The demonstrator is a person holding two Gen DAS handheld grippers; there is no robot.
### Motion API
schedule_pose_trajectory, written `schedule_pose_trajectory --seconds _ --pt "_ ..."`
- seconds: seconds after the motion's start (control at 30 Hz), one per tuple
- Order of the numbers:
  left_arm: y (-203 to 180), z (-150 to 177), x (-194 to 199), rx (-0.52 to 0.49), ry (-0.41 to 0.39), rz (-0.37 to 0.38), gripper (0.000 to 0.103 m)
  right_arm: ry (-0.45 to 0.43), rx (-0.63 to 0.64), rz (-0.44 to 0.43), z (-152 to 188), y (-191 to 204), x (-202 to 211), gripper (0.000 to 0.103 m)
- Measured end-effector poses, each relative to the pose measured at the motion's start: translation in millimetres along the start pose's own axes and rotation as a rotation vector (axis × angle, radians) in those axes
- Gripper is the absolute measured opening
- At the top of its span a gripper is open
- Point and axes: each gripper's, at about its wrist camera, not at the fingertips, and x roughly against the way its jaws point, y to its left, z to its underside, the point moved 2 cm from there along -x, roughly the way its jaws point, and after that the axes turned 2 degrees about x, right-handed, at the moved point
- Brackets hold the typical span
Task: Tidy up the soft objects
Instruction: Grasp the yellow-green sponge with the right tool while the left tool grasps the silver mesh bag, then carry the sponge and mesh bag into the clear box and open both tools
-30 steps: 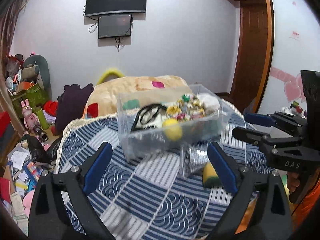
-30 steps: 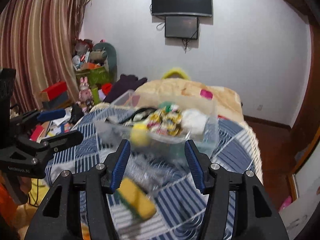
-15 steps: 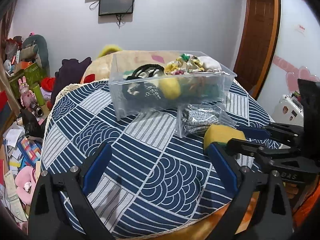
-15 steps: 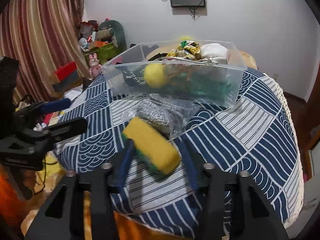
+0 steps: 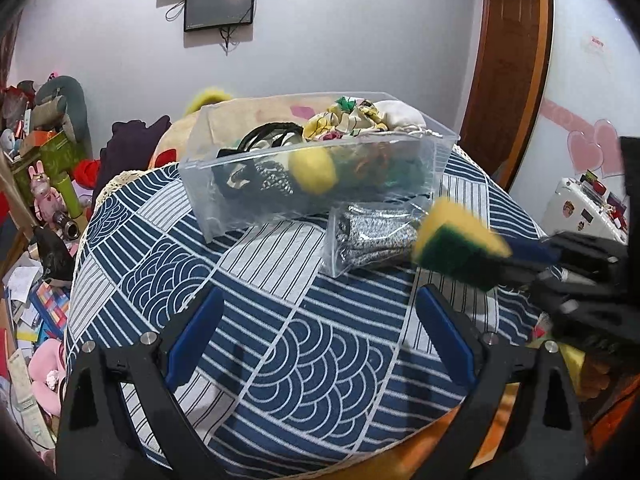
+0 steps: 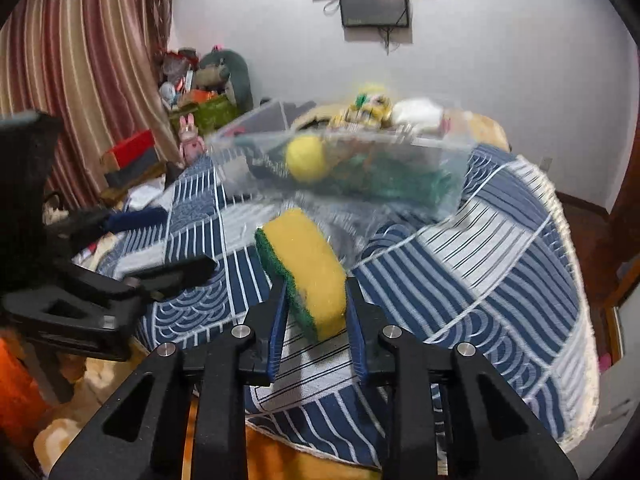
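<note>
Two grippers over blue patterned tablecloth (image 5: 320,344): right (image 6: 316,312) closing, clamps sponge (image 6: 308,272); left (image 5: 320,328) wide, empty.

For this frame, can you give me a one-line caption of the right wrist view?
Right gripper closing on a yellow-green sponge above the patterned tablecloth, clear bin behind.

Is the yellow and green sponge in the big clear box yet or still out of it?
Out. The sponge sits clamped in the right gripper, whose jaws have just been closing, in front of the clear box.
</note>
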Motion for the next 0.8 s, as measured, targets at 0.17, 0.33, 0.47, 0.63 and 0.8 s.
schedule_pose_trajectory --seconds 0.17,0.33,0.47,0.63,0.8 --pt "-6.8 -10.1 -12.9 0.019 0.016 0.045 0.098 -0.088 -0.059 0.033 -9.0 -20.5 32.8 0.025" --pt "-15.7 -21.2 -39.8 0.054 0.065 0.092 0.098 -0.129 -0.098 0.104 -10.7 -40.4 45.3 0.025" --pt "-23.9 -27.6 -61.0 0.041 0.077 0.085 0.094 -0.112 -0.125 0.120 -6.1 -46.8 40.6 0.025" --pt "-31.9 -21.6 -78.9 0.024 0.113 0.122 0.053 -0.093 -0.122 0.116 -6.2 -47.1 35.4 0.025" --pt "-32.3 -16.9 -62.1 0.005 0.062 0.125 0.030 -0.087 -0.107 0.118 -10.1 -43.1 33.9 0.025"
